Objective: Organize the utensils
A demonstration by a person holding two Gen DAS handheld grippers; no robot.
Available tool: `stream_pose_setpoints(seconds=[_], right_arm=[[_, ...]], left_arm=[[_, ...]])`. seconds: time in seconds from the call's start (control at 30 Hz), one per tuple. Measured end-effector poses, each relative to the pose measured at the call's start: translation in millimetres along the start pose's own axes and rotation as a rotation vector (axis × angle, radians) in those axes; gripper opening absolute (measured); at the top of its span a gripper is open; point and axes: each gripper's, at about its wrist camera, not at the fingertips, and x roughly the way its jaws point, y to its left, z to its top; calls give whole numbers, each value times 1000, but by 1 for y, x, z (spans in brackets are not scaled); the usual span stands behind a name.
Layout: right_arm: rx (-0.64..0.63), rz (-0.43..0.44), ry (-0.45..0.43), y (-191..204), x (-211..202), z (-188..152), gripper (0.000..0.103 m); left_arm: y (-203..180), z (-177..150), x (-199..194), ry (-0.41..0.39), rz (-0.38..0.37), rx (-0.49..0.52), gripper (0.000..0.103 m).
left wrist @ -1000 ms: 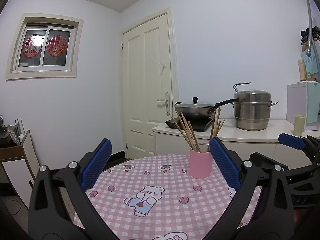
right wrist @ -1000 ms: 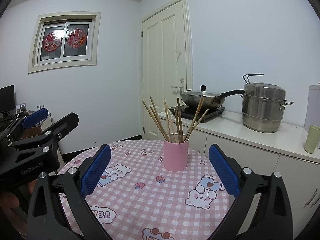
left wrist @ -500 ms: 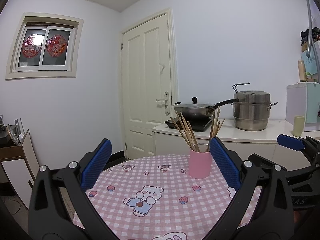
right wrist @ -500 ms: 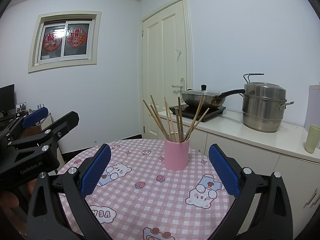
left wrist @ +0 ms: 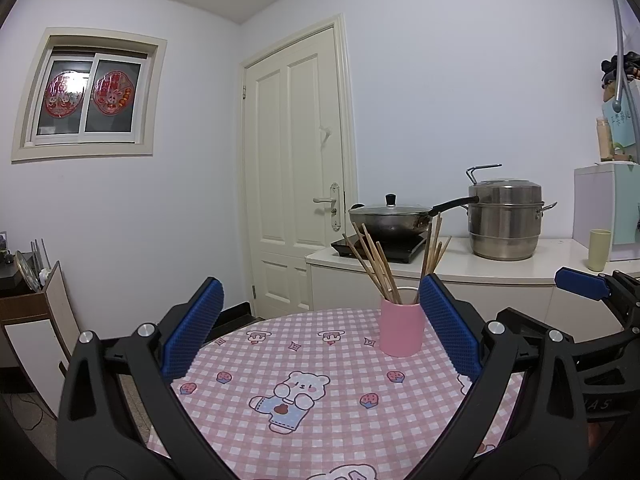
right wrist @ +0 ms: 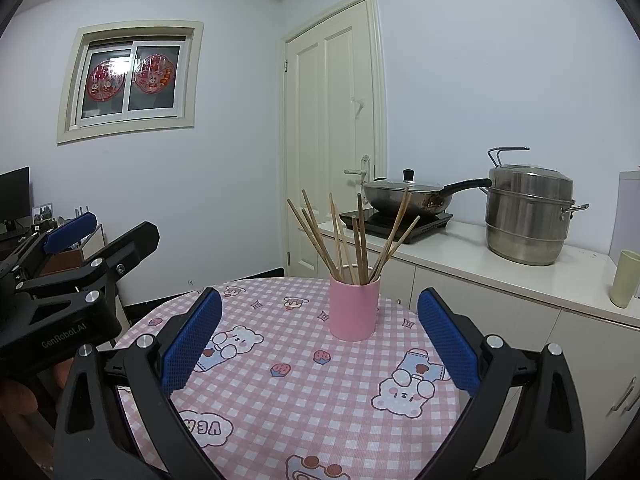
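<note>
A pink cup [left wrist: 401,332] [right wrist: 354,307] stands upright on a round table [left wrist: 320,408] [right wrist: 304,408] covered with a pink checked bear-print cloth. Several wooden chopsticks [left wrist: 376,264] [right wrist: 352,240] fan out of the cup. My left gripper [left wrist: 320,332] hovers over the near half of the table, open and holding nothing, the cup just inside its right finger. My right gripper [right wrist: 320,336] is open and holds nothing too, with the cup beyond and between its fingers. Each gripper also appears at the edge of the other's view.
Behind the table runs a white counter [left wrist: 500,268] [right wrist: 520,264] with a lidded wok on a black hob [left wrist: 390,222] [right wrist: 408,196], a steel steamer pot [left wrist: 505,222] [right wrist: 528,216] and a pale green cup [left wrist: 599,249] [right wrist: 624,284]. A closed cream door [left wrist: 300,168] and a wooden side table [left wrist: 24,312] stand farther back.
</note>
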Motion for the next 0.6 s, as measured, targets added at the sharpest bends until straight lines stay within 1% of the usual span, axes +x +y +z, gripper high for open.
stream_pose_setpoints(seconds=[0.6], right_arm=[[-2,3,2,-1,1,2,95]], left_arm=[[1,1,0,-1,9,2,96]])
